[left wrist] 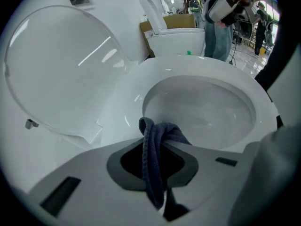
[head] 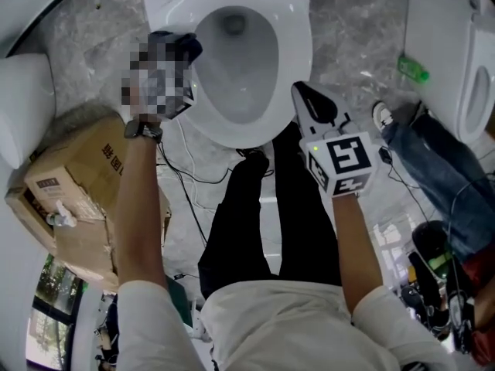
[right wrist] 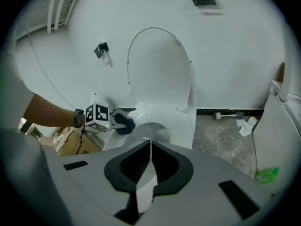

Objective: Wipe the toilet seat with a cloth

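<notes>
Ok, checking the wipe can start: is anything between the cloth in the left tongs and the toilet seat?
Nothing visible does. The lid stands raised, the toilet seat is bare, and the cloth in the left tongs hangs at its rim.

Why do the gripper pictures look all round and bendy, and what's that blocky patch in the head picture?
Left gripper view: the wide lens bends the toilet seat and lid, the corners go black, and white glare streaks the lid. Right gripper view: same bending. Head view: the patch was added afterwards, not real.
</notes>
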Tool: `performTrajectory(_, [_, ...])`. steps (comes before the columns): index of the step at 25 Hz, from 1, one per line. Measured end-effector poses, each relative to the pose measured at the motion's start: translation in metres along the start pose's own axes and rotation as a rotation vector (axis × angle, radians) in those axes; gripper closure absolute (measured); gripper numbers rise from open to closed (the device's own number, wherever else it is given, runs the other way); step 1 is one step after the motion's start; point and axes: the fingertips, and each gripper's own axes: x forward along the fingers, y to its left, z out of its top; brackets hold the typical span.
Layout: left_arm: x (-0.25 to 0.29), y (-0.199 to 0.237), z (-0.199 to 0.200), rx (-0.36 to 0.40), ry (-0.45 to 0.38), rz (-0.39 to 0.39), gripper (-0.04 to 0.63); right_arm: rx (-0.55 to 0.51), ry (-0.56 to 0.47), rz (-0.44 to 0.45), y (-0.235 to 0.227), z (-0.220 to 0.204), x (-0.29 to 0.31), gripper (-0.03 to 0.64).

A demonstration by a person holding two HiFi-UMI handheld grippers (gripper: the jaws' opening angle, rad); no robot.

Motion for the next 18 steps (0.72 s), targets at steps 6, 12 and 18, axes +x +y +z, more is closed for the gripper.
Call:
performTrajectory(6, [0.013, 0.028, 0.015, 0.016, 0.0, 0.026, 0.557, -0.017, 0.026, 0.027, -0.012, 0.005, 0.007, 0.583])
performTrajectory(12, [0.02, 0.051, 0.041, -0.002, -0.045, 0.014, 0.557, -0.024, 0.068, 0.03, -0.032, 0.002, 0.008, 0.584])
performTrajectory(18, [0.027, 0.064, 0.072, 0.081, -0.093, -0.038, 0.556, -0.031, 0.086, 0.028, -0.046, 0.006, 0.011, 0.584])
